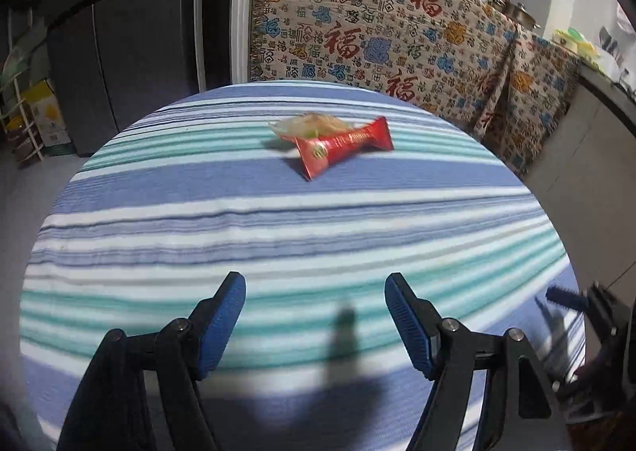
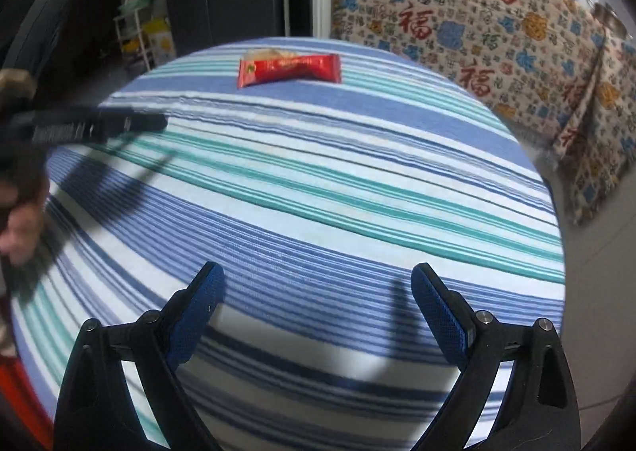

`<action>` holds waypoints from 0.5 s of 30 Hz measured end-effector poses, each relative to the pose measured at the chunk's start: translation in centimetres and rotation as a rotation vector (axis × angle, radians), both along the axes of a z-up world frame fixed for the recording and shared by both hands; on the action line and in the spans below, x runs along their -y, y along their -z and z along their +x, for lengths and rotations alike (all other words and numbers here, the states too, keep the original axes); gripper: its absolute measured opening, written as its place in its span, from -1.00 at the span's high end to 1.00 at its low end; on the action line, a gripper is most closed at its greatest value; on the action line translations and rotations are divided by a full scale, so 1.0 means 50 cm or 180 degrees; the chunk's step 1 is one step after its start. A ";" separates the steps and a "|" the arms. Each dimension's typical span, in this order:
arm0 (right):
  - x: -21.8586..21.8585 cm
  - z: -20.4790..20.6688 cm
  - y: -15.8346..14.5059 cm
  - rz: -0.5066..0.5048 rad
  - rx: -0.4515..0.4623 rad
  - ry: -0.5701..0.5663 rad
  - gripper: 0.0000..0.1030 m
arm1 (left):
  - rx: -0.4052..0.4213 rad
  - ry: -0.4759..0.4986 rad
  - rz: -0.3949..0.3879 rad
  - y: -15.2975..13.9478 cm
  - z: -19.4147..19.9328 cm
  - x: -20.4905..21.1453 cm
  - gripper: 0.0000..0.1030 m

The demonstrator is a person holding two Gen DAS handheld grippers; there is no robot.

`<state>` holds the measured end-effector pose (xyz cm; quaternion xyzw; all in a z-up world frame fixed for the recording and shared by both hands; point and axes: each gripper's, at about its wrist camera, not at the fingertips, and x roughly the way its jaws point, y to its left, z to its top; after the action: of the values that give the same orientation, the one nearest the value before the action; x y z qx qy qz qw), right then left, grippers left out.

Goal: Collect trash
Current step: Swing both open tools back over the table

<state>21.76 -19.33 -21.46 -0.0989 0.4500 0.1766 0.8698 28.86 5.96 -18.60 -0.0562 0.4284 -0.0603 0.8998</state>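
A: Where's the trash from here?

B: One red snack wrapper [image 1: 345,146] on the far part of the round bench [image 1: 159,220], on the striped cloth, with a pale crumpled wrapper [image 1: 308,124] touching it on its far side. Nothing else on the bench looks like litter.

A: And the tongs?

B: Both empty. The left tongs [image 1: 314,325] stand partly open over the near edge, nothing between the blue pads. The right tongs [image 2: 316,317] are spread wider, also with only cloth between them.

A: Which way does the wrapper lie?

B: Straight ahead and well apart from both. In the right wrist view the red snack wrapper [image 2: 289,70] has its long axis running across the view, roughly parallel with the line between the fingers. In the left wrist view it sits skewed, near end low and to the left.

A: So which hand is nearer?

B: I'd judge the left, slightly; the wrapper looks larger there. Either way, the tongs would likely need to close across the narrow width, so a wrist roll seems needed first.

A: Risk?

B: The pale piece may get dragged along or left behind.
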 end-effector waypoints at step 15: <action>0.026 0.011 0.012 0.0035 -0.0051 0.0049 -0.86 | 0.0026 0.0958 -0.0742 0.034 0.229 0.046 -0.44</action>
<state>22.31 -20.62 -22.06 -0.0892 0.4567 0.1731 0.8680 40.30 3.68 -20.28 -0.0952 0.4185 -0.2436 0.8697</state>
